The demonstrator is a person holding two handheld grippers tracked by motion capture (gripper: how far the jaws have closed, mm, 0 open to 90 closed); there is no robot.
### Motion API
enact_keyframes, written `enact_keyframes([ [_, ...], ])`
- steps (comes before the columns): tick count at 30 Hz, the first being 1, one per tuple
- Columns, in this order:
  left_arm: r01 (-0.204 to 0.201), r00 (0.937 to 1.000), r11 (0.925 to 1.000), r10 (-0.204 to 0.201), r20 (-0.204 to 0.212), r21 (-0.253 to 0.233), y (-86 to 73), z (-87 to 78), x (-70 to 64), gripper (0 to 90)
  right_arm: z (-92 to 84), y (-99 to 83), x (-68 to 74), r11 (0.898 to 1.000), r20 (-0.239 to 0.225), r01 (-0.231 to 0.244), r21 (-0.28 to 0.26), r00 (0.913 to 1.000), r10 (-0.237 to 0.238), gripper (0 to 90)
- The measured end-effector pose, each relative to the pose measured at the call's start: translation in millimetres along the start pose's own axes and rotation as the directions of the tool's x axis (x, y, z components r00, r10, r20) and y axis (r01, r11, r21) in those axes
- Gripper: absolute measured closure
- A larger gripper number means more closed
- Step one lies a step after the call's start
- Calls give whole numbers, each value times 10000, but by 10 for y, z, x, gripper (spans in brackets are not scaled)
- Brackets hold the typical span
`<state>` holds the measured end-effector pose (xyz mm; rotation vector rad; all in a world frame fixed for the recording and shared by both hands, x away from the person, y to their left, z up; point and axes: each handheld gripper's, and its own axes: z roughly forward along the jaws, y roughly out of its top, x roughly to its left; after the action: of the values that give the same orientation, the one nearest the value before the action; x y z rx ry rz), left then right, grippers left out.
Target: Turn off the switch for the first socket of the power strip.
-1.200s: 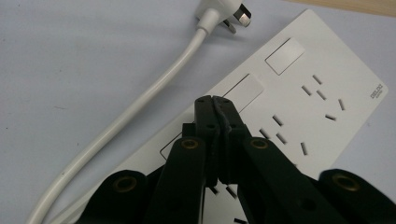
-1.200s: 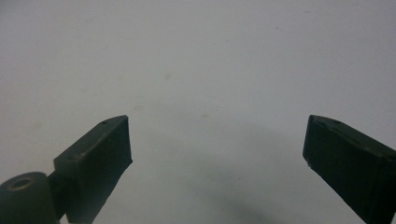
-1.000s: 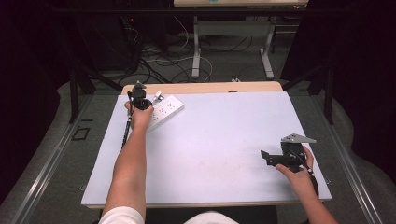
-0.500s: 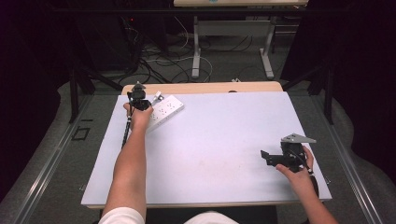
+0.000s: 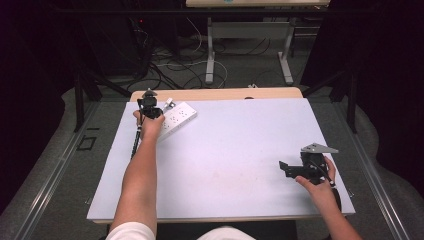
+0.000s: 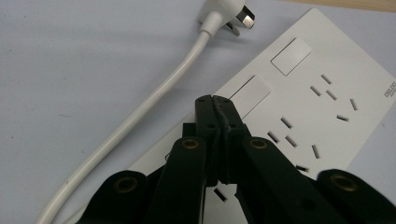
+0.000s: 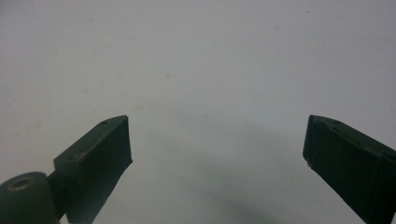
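A white power strip [image 5: 179, 118] lies flat at the table's far left; its sockets and two switches [image 6: 308, 98] face up. Its white cable [image 6: 154, 100] curves off to a plug [image 6: 223, 17] lying on the table beside it. My left gripper [image 5: 149, 107] is held over the near end of the strip, and in the left gripper view its jaws [image 6: 215, 99] are pressed together with nothing between them. My right gripper [image 5: 286, 169] rests near the front right of the table and points left. It is open [image 7: 217, 140] over bare table.
The table is covered by a pale grey-blue board [image 5: 230, 155], with a wooden edge [image 5: 215, 94] showing at the back. Beyond it on the floor are loose cables [image 5: 175, 65] and the legs of another table [image 5: 212, 60].
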<state>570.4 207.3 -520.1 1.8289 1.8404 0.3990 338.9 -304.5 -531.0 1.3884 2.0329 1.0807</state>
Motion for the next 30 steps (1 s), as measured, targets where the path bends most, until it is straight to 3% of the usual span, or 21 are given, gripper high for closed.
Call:
enact_keyframes([
  [15, 51, 9999, 9998, -53, 129, 166, -4, -16, -16, 900, 6, 0, 6, 10000, 10, -41, 10, 10000, 41, 71],
  [22, -40, 9997, 9999, 42, 223, -92, 1, -54, -24, 900, 6, 2, 9, 10000, 18, -54, 22, 10000, 54, 71],
  [30, -167, 9994, 9999, 168, 316, -27, 4, -122, -54, 900, 5, 6, 8, 10000, -5, -30, -14, 10000, 30, 71],
])
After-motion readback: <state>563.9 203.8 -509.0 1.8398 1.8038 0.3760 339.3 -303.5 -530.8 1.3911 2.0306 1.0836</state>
